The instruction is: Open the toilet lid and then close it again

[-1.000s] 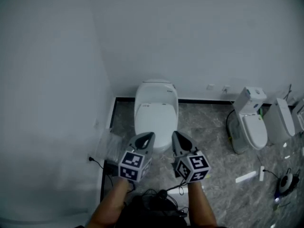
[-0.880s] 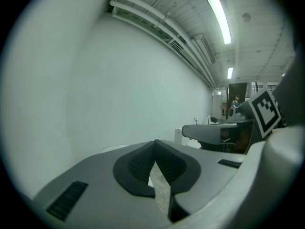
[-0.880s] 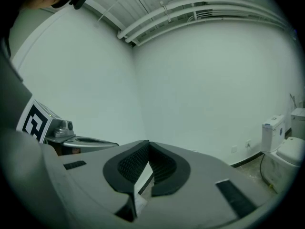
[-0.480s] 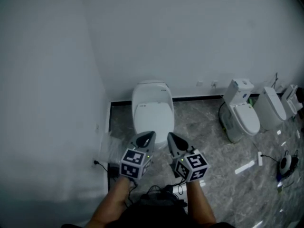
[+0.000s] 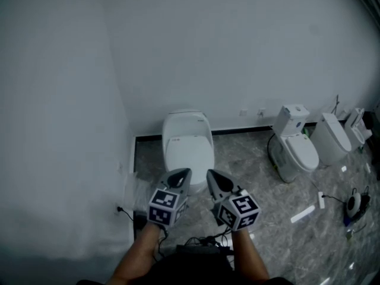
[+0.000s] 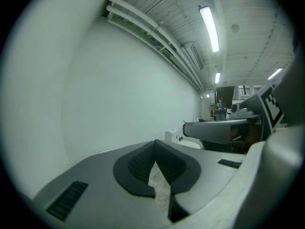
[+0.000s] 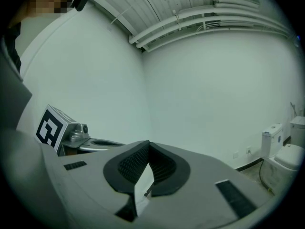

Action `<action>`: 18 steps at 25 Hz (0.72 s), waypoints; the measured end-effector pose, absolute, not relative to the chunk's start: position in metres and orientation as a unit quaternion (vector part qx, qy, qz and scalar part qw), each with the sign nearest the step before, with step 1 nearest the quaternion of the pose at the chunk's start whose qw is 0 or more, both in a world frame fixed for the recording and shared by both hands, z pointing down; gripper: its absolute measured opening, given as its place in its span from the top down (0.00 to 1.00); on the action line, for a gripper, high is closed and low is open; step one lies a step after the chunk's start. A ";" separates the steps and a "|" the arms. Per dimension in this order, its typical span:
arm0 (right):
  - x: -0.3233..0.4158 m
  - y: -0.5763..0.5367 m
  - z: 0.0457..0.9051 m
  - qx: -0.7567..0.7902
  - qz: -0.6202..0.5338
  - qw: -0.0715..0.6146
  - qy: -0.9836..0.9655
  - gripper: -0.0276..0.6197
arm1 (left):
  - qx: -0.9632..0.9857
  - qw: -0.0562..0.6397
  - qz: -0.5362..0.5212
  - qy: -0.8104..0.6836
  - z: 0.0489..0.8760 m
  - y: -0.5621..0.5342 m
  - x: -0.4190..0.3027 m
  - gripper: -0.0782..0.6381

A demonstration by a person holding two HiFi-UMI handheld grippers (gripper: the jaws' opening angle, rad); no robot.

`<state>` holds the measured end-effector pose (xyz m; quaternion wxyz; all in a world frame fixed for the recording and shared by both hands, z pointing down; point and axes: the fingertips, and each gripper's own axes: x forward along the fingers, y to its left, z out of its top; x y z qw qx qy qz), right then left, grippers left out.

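A white toilet point(image 5: 187, 144) stands against the back wall in the head view, its lid point(image 5: 189, 152) down. My left gripper point(image 5: 183, 174) and right gripper point(image 5: 212, 177) hover side by side in front of its near end, apart from it, each held in a hand. Both are shut with nothing between the jaws. In the left gripper view the left gripper point(image 6: 155, 152) points level along the wall, and the right gripper point(image 6: 217, 130) shows at its right. In the right gripper view the right gripper point(image 7: 148, 151) faces the wall corner.
A second toilet point(image 5: 292, 144) and a third point(image 5: 330, 136) stand to the right along the wall, also seen as a toilet point(image 7: 281, 156) in the right gripper view. Cables point(image 5: 205, 241) lie on the marble floor by my feet; small items point(image 5: 353, 205) lie far right. A wall point(image 5: 59, 129) closes the left side.
Both grippers have drawn back from the toilet and risen a little, staying shut. The view has pulled back, so the toilet looks smaller and more of the room shows on the right.
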<state>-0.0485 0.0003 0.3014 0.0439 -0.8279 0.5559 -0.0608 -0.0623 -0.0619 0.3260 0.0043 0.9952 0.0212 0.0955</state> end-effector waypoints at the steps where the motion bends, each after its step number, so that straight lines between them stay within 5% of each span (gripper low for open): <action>1: -0.049 0.001 0.300 -0.828 -0.059 0.044 0.556 0.95 | 0.995 0.005 0.094 0.022 0.325 -0.061 -0.063 0.88; 18: -0.050 0.000 0.276 -0.826 -0.044 0.064 0.558 0.95 | 0.997 -0.001 0.075 0.031 0.304 -0.057 -0.065 0.88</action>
